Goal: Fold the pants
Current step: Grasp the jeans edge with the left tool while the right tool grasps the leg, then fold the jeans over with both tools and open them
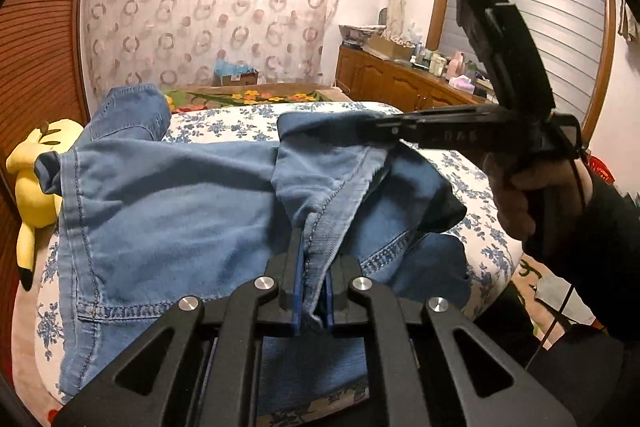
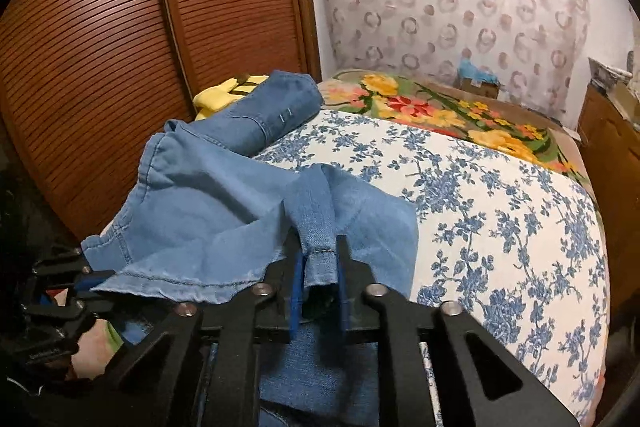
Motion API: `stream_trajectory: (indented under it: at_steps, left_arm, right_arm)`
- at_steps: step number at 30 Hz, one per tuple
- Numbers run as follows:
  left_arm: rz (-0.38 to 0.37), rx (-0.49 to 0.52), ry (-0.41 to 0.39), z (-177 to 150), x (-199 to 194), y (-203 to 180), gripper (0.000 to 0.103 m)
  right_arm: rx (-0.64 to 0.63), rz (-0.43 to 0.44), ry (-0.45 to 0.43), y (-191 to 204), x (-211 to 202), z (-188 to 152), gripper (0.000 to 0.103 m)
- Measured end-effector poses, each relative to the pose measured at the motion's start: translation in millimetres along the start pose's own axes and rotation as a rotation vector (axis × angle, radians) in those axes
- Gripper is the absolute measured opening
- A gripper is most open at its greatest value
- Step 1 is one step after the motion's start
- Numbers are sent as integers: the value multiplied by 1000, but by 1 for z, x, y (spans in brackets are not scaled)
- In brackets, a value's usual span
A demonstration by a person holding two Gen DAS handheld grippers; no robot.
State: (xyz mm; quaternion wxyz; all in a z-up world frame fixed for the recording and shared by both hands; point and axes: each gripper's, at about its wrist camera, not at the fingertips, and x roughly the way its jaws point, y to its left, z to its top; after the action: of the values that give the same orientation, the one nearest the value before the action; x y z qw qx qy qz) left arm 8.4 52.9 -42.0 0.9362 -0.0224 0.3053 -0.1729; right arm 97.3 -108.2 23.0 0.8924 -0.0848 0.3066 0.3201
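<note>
Pants (image 1: pixel 160 195) lie rumpled across the bed (image 2: pixel 500 227). The left hand-held gripper (image 1: pixel 312 279) pinches a seam and the right hand-held gripper (image 2: pixel 320 267) clamps a hem; lift both evenly, keeping edges aligned.

Pants (image 1: pixel 168 195) lie on the bed (image 1: pixel 472 171) — plush toy (image 1: pixel 36 179) at their left.

Pants (image 1: pixel 168 203) mid-blue denim, paler on the inside, darker blue topstitching at the seams. Bed sheet (image 2: pixel 500 227) white with a blue floral print. Blanket (image 2: pixel 440 111) brown with yellow, red and green flowers. Plush toy (image 1: pixel 30 187) yellow with black tips. Curtain (image 1: pixel 208 7) pale, sheer, brownish ring pattern. Louvred door (image 2: pixel 100 47) reddish-brown wood. Left tool (image 1: pixel 312 291) and right tool (image 2: pixel 318 291) black, blue pads.
</note>
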Motion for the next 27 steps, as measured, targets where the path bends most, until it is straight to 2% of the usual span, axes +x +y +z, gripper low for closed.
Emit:
stream_trajectory:
  at_steps: [1,3,18,19,20,27]
  left_arm:
    - [0,2,-1,0,-1,-1,9]
    - [1,3,1,0,-1,-2,9]
    - [15,-9,-15,2,-9,4,9]
    - [20,-17,-27,2,-11,5,9]
    - [22,-23,-42,3,-15,6,9]
    - [42,-23,-91,12,-36,11,9]
  right_arm:
    - [-5,-7,8,1,0,0,25]
    - [-18,-8,18,4,0,0,26]
    - [-39,30,95,9,17,-2,26]
    - [-50,34,89,12,17,-1,13]
    - [-59,49,79,14,15,0,10]
    - [-55,105,-78,22,-19,30,9]
